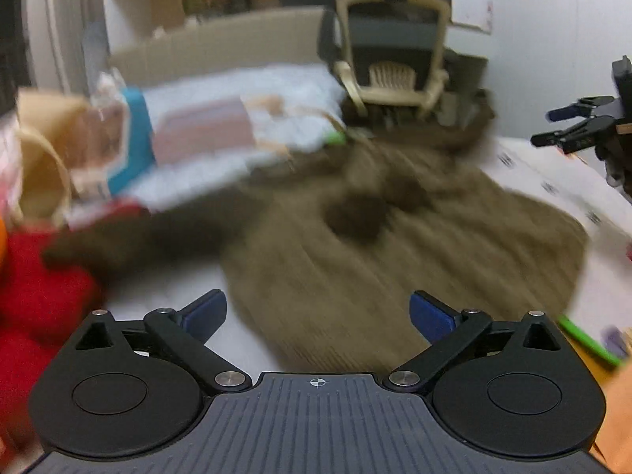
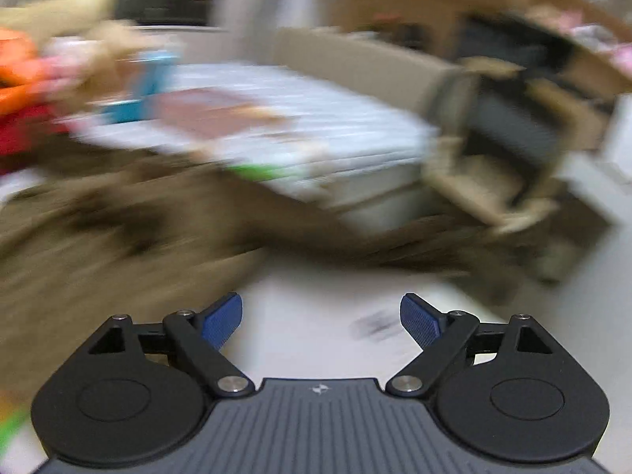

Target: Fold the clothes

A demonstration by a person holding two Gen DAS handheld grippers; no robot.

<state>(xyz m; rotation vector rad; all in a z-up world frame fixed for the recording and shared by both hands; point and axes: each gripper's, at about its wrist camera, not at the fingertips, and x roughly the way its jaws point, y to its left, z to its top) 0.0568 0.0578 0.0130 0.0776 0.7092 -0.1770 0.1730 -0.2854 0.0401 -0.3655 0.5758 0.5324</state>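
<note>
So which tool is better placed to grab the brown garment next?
Probably left. The left tool is open with the brown garment spread directly ahead of it. The right tool, also open, faces bare white surface, the garment off to its left. Both views are blurred.

The view is heavily smeared by motion blur. At six o'clock the right gripper (image 2: 320,318) is seen with its two blue-padded fingers (image 2: 222,319) spread wide apart, nothing held between them; a bare stretch of the white surface (image 2: 316,296) lies in the gap. A brown garment (image 2: 98,229) is spread from nine o'clock toward the centre, and one long dark part of it is stretched out toward three o'clock. Red and orange fabric (image 2: 15,118) is bunched at ten o'clock. A beige chair (image 2: 509,150) is tilted at two o'clock.
</note>
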